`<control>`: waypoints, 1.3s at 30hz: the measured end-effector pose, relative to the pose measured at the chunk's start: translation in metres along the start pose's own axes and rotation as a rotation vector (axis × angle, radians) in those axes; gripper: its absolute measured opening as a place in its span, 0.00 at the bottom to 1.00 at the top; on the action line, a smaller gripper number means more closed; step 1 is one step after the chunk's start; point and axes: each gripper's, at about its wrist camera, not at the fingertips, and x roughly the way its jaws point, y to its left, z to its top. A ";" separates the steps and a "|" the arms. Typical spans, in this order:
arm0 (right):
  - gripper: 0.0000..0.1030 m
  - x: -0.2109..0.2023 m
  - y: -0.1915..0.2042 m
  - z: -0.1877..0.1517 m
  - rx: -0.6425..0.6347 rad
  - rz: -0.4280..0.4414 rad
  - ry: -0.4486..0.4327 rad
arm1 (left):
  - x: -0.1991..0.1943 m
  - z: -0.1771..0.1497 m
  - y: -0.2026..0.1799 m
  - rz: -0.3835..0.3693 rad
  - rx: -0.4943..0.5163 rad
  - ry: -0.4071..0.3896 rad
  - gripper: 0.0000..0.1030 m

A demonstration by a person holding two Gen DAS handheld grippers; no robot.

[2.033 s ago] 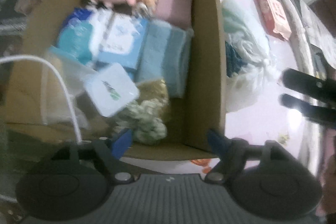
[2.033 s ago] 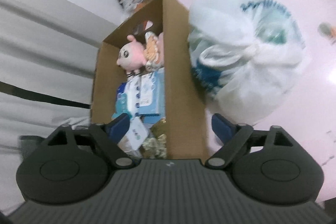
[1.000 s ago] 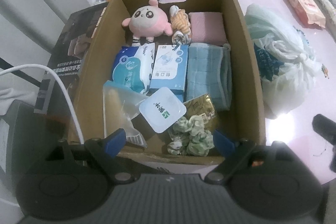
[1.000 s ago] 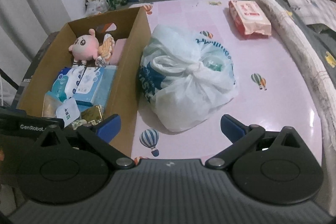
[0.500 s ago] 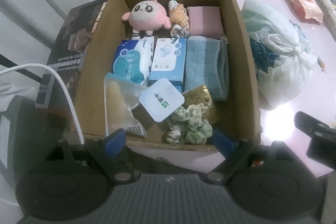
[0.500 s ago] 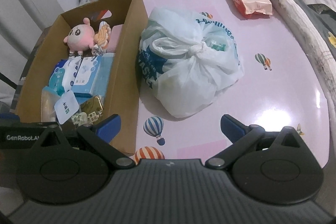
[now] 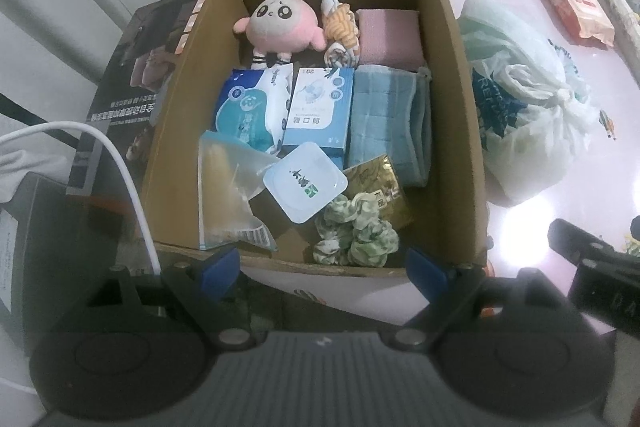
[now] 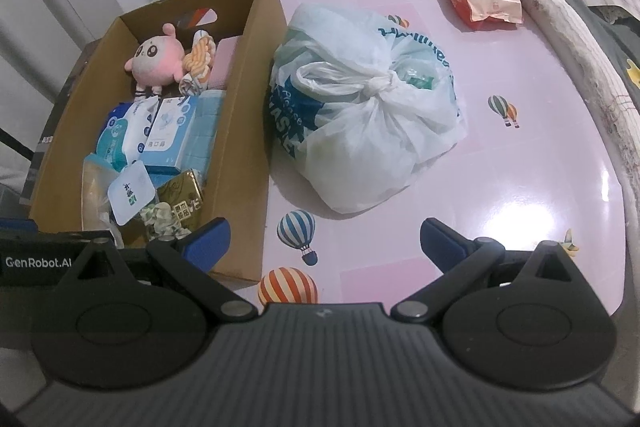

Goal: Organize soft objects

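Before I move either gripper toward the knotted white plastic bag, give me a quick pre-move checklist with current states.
1. Left gripper open, nothing between its blue pads: ok.
2. Right gripper open and empty: ok.
3. Knotted white plastic bag on the pink balloon-print table, outside the brown cardboard box: ok.
4. Bag's knot facing up and reachable: ok.
5. Free space in the box for the bag: not ok, the box floor is mostly covered.
6. Bag's weight and contents: cannot tell.
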 end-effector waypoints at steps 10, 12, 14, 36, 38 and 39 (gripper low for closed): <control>0.99 -0.002 -0.003 0.002 -0.011 -0.002 -0.005 | 0.001 0.000 -0.004 -0.011 0.010 0.006 0.89; 0.99 -0.003 -0.002 0.003 -0.017 -0.003 -0.008 | 0.000 0.000 -0.004 -0.012 0.009 0.005 0.89; 0.99 -0.003 -0.005 0.004 -0.019 0.000 -0.008 | 0.000 0.001 -0.004 -0.013 0.010 0.004 0.88; 0.99 -0.006 -0.006 0.010 -0.035 0.004 -0.007 | -0.001 0.002 -0.003 -0.016 0.013 0.004 0.89; 0.99 -0.005 -0.006 0.009 -0.034 0.004 -0.006 | -0.001 0.002 -0.003 -0.016 0.011 0.004 0.89; 0.99 -0.005 -0.006 0.010 -0.034 0.005 -0.004 | -0.001 0.002 -0.003 -0.016 0.011 0.004 0.89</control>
